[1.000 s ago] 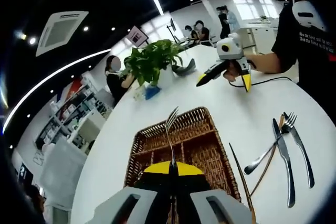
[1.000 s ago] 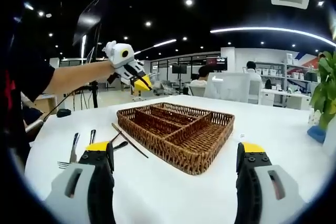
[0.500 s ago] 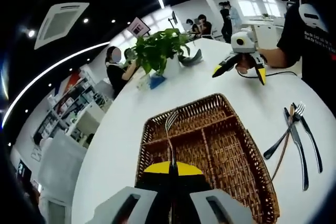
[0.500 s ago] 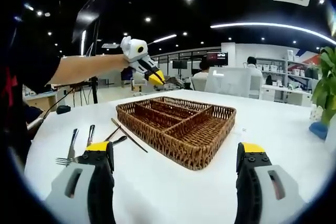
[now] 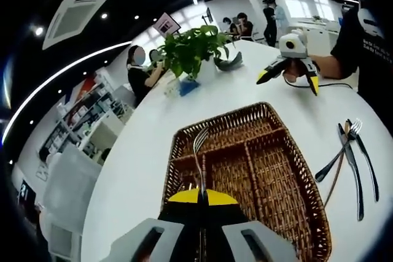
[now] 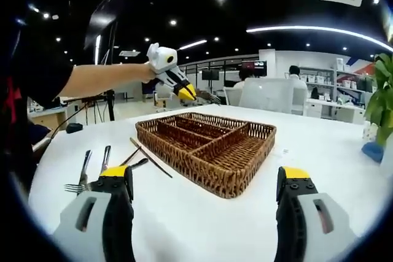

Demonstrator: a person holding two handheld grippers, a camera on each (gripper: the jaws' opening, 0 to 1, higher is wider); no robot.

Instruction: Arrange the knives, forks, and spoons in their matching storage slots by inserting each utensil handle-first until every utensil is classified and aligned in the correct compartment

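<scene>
While held tines-forward above the tray:
Fork: [image 5: 198, 151] clamped by its handle between the yellow-tipped jaws, tines pointing away from the camera, hanging over the near end of the tray's long compartments in the left gripper view.
Left gripper: [image 5: 201, 197] jaws closed tight on the fork handle; seen from the right gripper view [image 6: 186, 92] raised above the far left edge of the tray, with the fork tines sticking out toward the right.
Wicker tray: [image 5: 295, 170] brown, woven, rectangular, split by dividers into several long slots and a cross slot; flat on the table; contents of the slots not clear enough to tell.
Loose cutlery: [image 5: 350, 164] lying on the table just beside the tray's long side, well apart from the left gripper; a second fork [image 5: 363, 154], a knife [image 5: 355, 173], a spoon [image 5: 326, 167] and a thin brown stick crossing one another; same group [image 6: 92, 170] at the left in the right gripper view.
Right gripper: [image 6: 206, 179] jaws spread wide, nothing between them, low over the table before the tray; in the left gripper view [image 5: 288, 75] held in a hand beyond the tray's far end.
Table: [image 5: 141, 151] white, smooth.
Potted plant: [image 5: 193, 50] green leaves, on the table's far edge.
Background: people seated and standing, shelving, ceiling light strips.
</scene>
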